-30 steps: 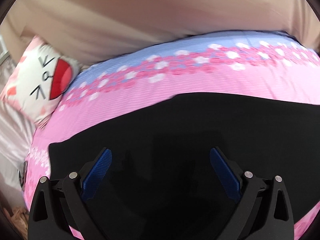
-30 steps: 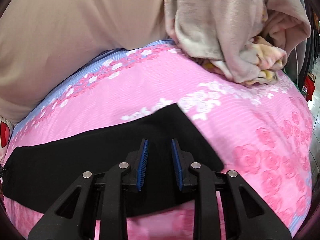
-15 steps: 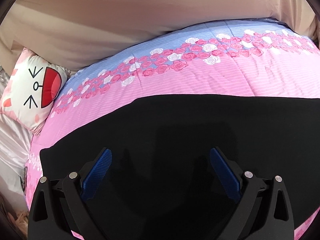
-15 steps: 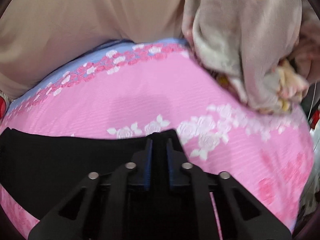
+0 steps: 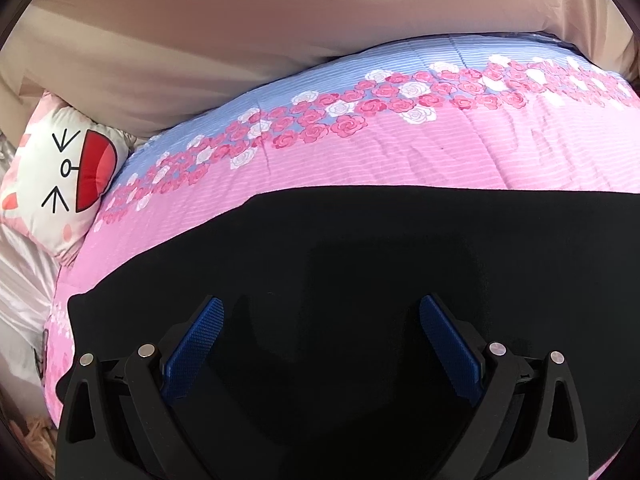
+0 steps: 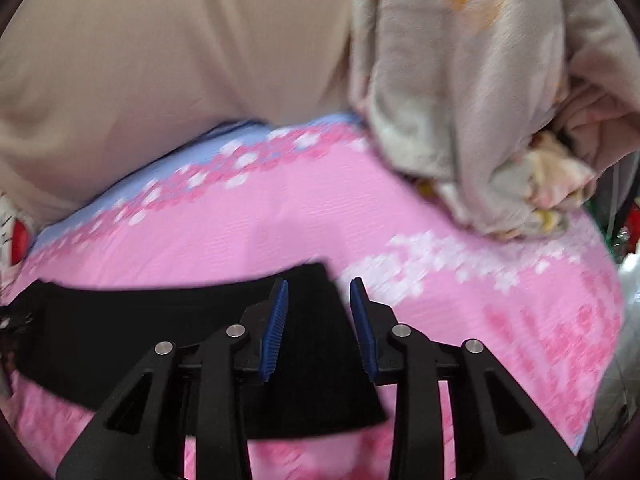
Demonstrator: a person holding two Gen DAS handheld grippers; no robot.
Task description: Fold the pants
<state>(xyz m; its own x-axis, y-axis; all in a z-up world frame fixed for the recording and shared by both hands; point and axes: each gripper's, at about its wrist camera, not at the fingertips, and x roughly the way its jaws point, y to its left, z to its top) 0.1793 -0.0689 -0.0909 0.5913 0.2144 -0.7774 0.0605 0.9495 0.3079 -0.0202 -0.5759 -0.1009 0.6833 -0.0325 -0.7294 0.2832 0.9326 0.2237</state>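
The right tool (image 6: 319, 292) has spread its jaws and let go of the pants (image 6: 168, 320), which lie flat across the lower frame on the bed (image 6: 280, 216). The left tool (image 5: 320, 312) hangs wide open, empty, above the pants (image 5: 400, 260). Probably one fold has just been laid down.

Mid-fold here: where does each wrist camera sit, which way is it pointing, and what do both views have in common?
Left wrist: sits behind the left gripper, jaws wide open, looking across the black pants toward the cat-face pillow.
Right wrist: sits behind the right gripper, jaws slightly apart over the pants' end, facing a crumpled blanket.
Shared: pants, pink floral bedspread, beige backdrop.
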